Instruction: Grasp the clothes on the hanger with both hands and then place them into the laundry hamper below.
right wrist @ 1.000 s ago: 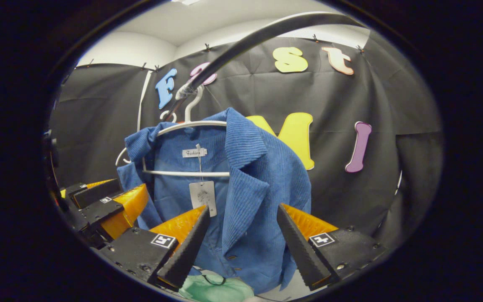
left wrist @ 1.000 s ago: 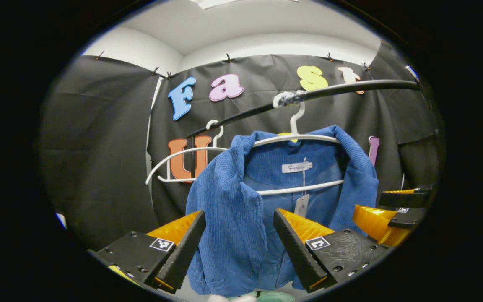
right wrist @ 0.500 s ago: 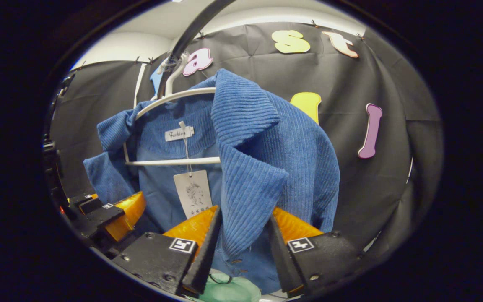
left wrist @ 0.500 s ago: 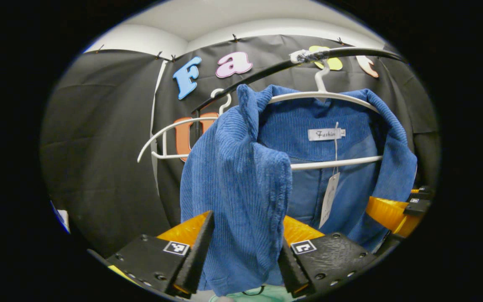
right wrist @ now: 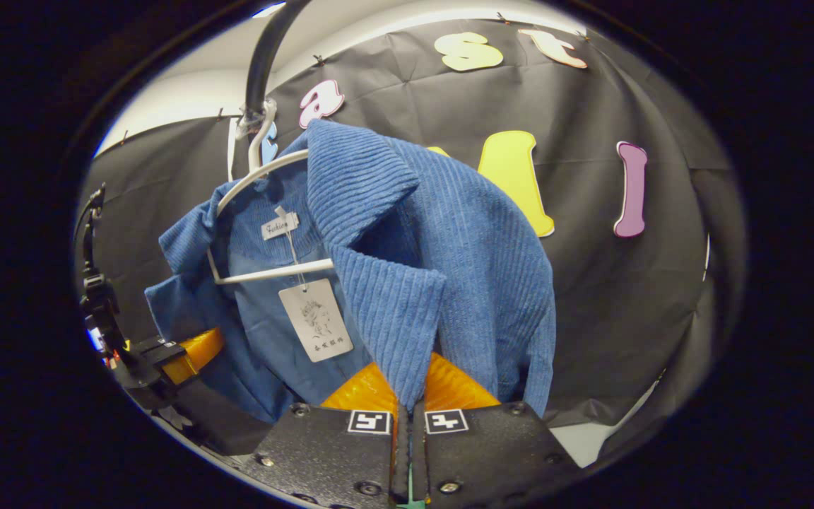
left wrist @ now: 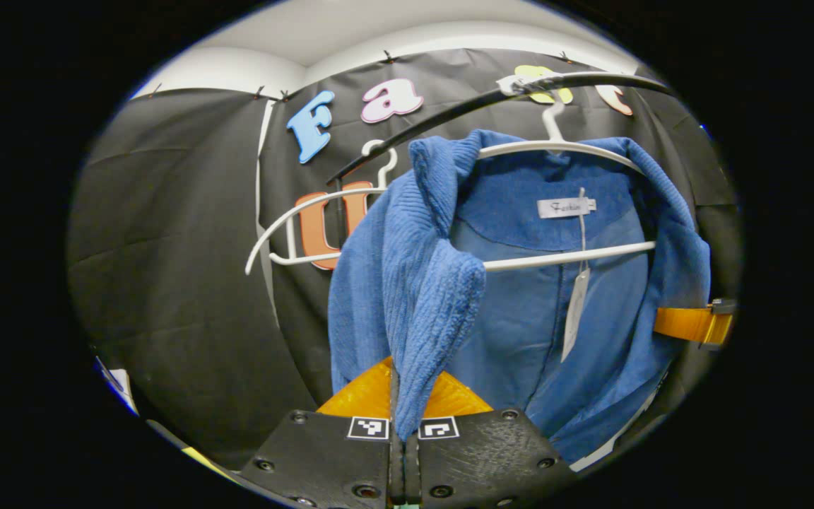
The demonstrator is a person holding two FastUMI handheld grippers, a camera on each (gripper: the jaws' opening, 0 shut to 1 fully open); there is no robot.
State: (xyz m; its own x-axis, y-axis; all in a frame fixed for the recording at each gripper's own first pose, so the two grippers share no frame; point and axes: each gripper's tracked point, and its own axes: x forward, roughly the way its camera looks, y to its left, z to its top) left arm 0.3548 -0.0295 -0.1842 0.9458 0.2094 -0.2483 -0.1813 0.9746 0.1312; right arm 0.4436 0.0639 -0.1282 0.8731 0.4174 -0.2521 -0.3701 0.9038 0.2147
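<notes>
Both the left gripper (left wrist: 404, 431) and right gripper (right wrist: 408, 424) clench a lapel edge of the blue corduroy jacket (left wrist: 534, 311) hanging on its white hanger (left wrist: 562, 148) from the black rail (left wrist: 591, 81), beside an empty hanger (left wrist: 308, 212).

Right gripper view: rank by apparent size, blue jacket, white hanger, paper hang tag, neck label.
Largest to smallest as they look:
1. blue jacket
2. white hanger, mostly covered by the jacket, so its rank over the tag is unsure
3. paper hang tag
4. neck label
</notes>
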